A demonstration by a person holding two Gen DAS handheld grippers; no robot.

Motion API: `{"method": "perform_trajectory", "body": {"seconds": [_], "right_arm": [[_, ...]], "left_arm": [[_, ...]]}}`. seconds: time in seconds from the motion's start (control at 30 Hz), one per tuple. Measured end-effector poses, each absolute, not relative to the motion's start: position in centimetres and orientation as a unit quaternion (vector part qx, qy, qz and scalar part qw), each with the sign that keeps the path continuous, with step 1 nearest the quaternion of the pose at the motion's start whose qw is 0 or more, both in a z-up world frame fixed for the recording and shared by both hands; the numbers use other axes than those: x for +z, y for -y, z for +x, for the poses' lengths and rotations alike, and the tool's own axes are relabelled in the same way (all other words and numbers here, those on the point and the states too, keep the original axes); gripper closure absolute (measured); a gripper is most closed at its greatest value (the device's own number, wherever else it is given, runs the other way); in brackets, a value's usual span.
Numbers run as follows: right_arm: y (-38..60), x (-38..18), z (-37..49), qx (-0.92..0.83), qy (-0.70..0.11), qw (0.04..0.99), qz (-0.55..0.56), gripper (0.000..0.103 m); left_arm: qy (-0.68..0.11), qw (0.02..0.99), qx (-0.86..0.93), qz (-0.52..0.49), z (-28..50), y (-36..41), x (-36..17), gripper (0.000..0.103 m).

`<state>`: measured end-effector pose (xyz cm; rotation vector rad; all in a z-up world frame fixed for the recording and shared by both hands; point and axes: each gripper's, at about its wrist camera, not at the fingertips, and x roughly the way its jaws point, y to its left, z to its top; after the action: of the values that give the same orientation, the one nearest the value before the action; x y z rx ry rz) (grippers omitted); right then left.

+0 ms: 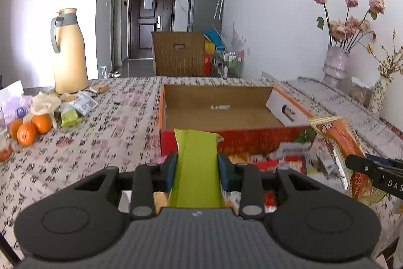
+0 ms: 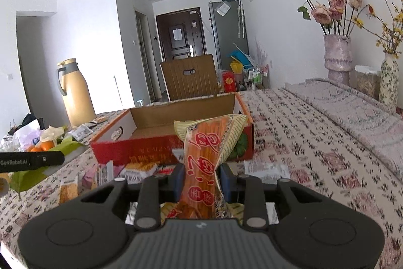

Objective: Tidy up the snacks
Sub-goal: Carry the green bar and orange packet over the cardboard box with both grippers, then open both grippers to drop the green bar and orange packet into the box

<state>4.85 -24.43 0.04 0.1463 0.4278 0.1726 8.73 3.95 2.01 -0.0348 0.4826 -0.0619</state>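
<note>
My left gripper (image 1: 197,168) is shut on a lime-green snack packet (image 1: 197,163), held above the table just in front of the open red cardboard box (image 1: 234,140). My right gripper (image 2: 201,177) is shut on an orange snack bag (image 2: 204,155) with red characters, also raised before the same box (image 2: 156,148). In the left wrist view that orange bag (image 1: 345,143) hangs at the right with the right gripper's black finger (image 1: 362,164) on it. The box holds only one small wrapped item (image 1: 220,107). Several loose snack packets (image 1: 284,158) lie on the cloth in front of the box.
A yellow thermos jug (image 1: 69,52) stands at the far left, with oranges (image 1: 30,129) and more packets (image 1: 78,105) beside it. Vases of dried flowers (image 1: 336,64) line the right wall edge. A wooden chair back (image 1: 178,53) rises behind the table.
</note>
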Motion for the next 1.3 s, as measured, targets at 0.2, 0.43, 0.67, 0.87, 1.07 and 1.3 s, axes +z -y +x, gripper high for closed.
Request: {"method": "perform_trajectory", "body": {"seconds": [0.2, 0.43, 0.67, 0.87, 1.07, 1.3], "right_arm": [[24.5, 1.5, 7.9, 0.094, -0.202, 0.972, 0.070, 0.074], [24.2, 3.0, 12.9, 0.095, -0.187, 0.976, 0.062, 0.074], [23.9, 4.3, 18.6, 0.096, -0.189, 0.976, 0.056, 0.074], [23.5, 3.9, 23.4, 0.099, -0.214, 0.971, 0.050, 0.074], [22.8, 2.4, 27.0, 0.098, -0.248, 0.963, 0.040, 0.074], [22.3, -0.9, 29.1, 0.097, -0.284, 0.953, 0.045, 0.074]], "left_arm": [[-0.231, 0.972, -0.031, -0.017, 11.5, -3.2, 3.5, 0.069], [-0.228, 0.973, -0.029, -0.002, 15.7, -2.2, 4.9, 0.069], [-0.225, 0.974, -0.023, 0.002, 20.3, -1.6, 5.9, 0.069], [-0.237, 0.971, -0.017, -0.003, 24.3, -1.3, 5.5, 0.069], [-0.255, 0.967, -0.009, -0.012, 27.6, -1.2, 4.1, 0.069], [-0.280, 0.960, 0.004, -0.028, 29.8, -1.9, 1.2, 0.069]]}}
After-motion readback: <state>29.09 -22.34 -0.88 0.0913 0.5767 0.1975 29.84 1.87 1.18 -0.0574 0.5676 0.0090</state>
